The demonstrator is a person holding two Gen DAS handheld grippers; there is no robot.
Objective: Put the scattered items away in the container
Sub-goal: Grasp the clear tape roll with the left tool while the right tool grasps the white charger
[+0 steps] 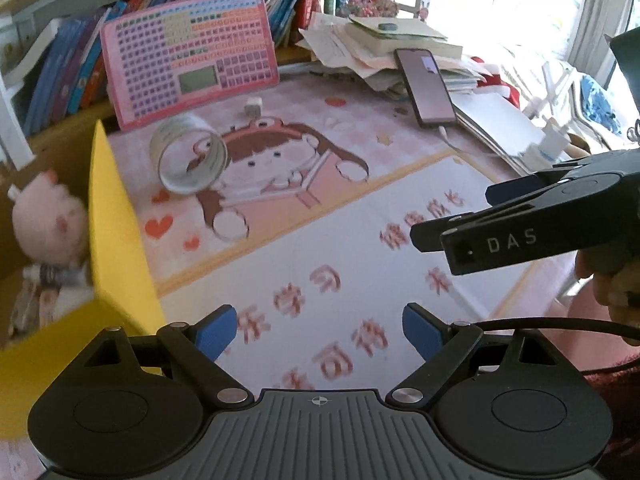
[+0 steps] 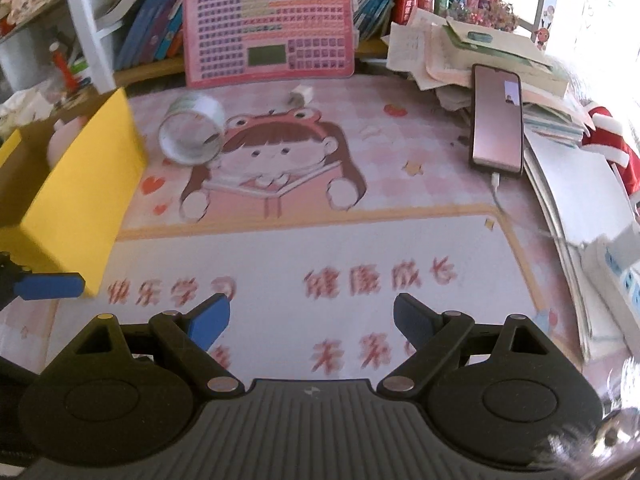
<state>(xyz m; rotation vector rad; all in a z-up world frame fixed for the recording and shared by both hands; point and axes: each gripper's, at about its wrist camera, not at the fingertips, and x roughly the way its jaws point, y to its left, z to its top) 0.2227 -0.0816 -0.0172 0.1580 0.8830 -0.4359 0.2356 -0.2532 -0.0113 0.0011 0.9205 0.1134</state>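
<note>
A yellow box [image 1: 116, 220] stands at the left of the pink desk mat; it also shows in the right wrist view [image 2: 80, 192]. A pink plush pig [image 1: 44, 216] lies inside it. A roll of clear tape [image 1: 188, 160] lies on its side on the mat beyond the box, seen also in the right wrist view [image 2: 192, 130]. A small white cube [image 1: 253, 105] sits further back near the pink board, also in the right wrist view [image 2: 301, 95]. My left gripper [image 1: 320, 330] is open and empty, low over the mat beside the box. My right gripper [image 2: 310, 320] is open and empty over the mat's front.
A pink keyboard-like board [image 2: 270, 28] leans against shelved books at the back. A phone [image 2: 497, 118] on a cable leans on a pile of papers and books [image 2: 460, 52] at the right. A white power strip [image 2: 618, 264] lies at the far right.
</note>
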